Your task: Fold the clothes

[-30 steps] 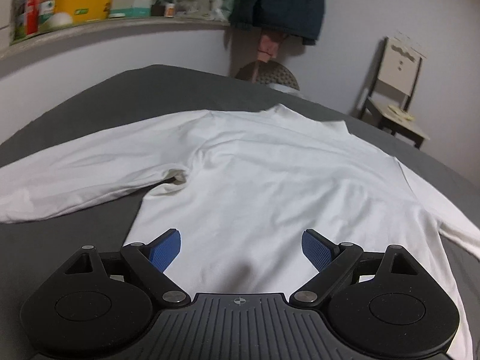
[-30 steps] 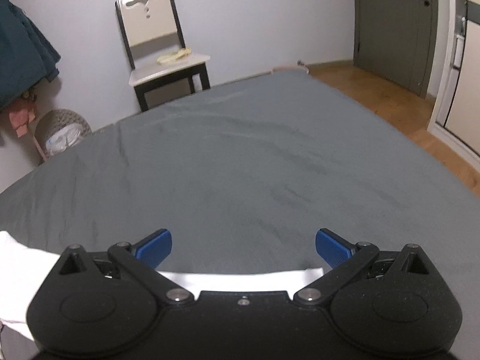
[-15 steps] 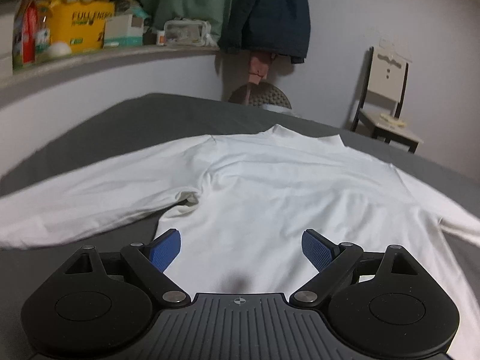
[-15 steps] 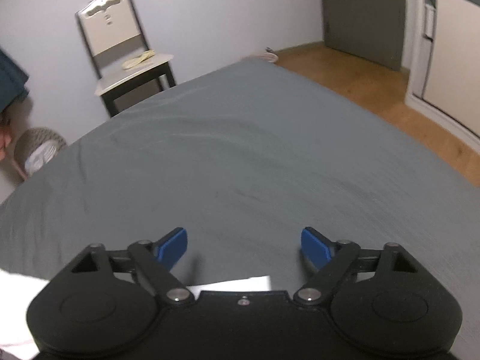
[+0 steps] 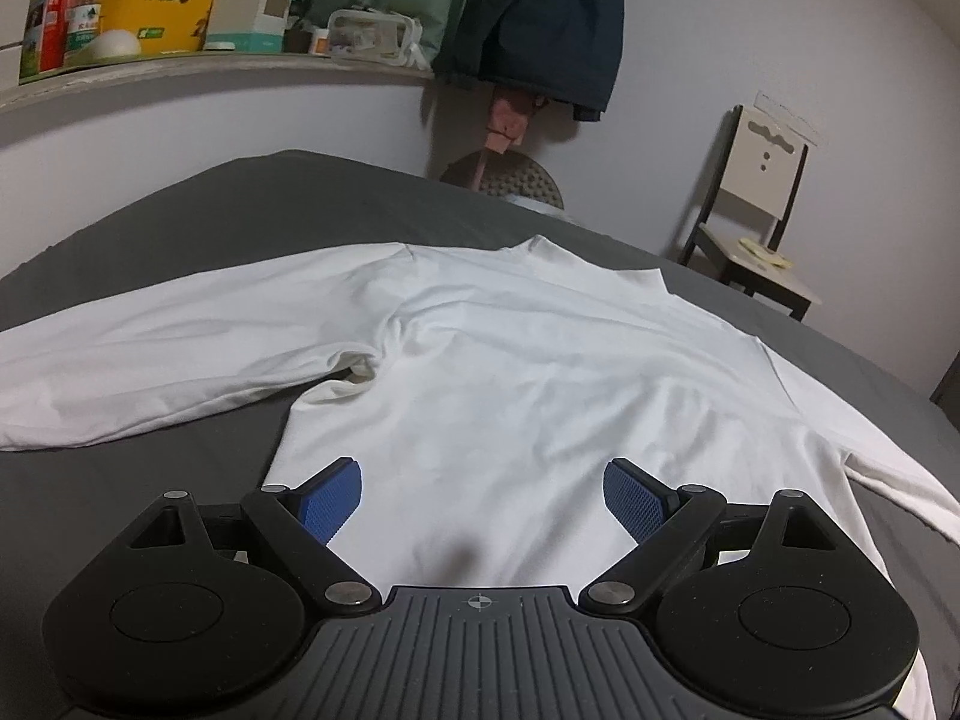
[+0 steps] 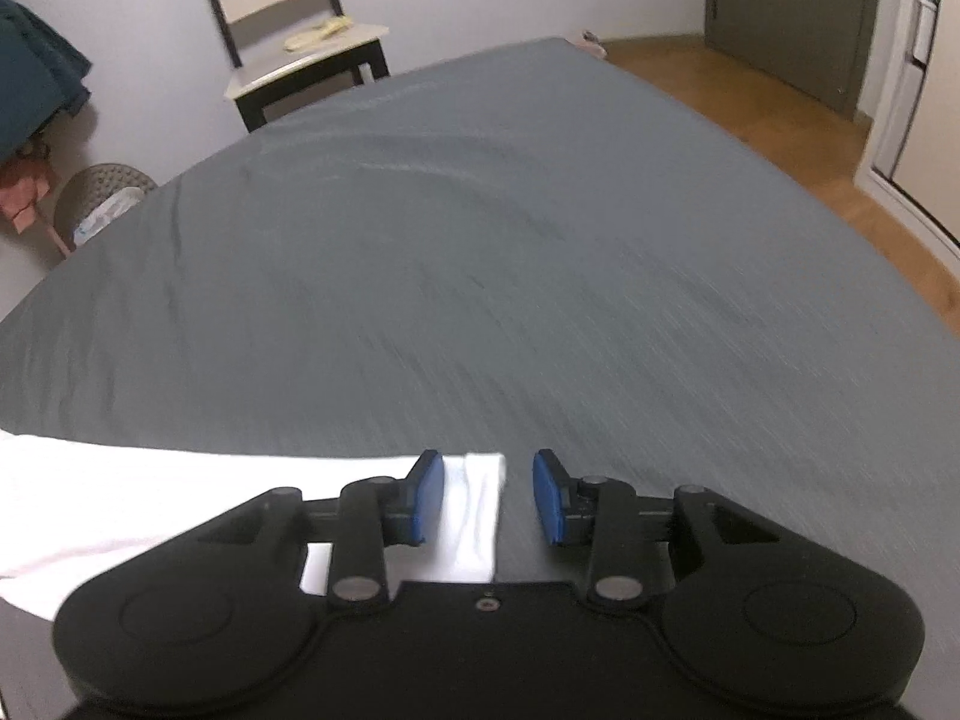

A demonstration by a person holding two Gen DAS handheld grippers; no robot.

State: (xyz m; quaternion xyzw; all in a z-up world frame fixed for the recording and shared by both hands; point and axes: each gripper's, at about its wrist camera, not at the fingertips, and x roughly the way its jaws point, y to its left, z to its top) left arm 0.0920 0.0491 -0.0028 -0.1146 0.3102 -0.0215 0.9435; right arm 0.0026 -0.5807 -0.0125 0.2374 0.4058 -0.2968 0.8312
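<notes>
- Since a second ago the right gripper (image 6: 487, 495) has dipped toward the bed (image 6: 480, 252) and narrowed from a wide spread; its jaws are closing now, with the cuff (image 6: 480, 516) of the shirt's sleeve lying between the pads.
- Whether the pads already press the cuff is hard to tell; a gap seems to remain on the right side.
- Left gripper (image 5: 482, 501) hovers over the shirt's (image 5: 528, 372) lower body, jaws spread wide, nothing between them.
- Shirt lies flat on the grey bed, collar at the far end, one sleeve stretched out to the left.
- Around the bed: a cluttered shelf (image 5: 210, 69) with a yellow box (image 5: 165, 3), a dark jacket (image 5: 540, 18) hanging beyond it, a basket (image 5: 510, 180) below that, a chair (image 5: 762, 210) by the wall.
- From the right wrist, wood floor (image 6: 780, 138) and a door (image 6: 792, 6) show past the bed's far edge.
- Nothing lies on the bed around the cuff.
</notes>
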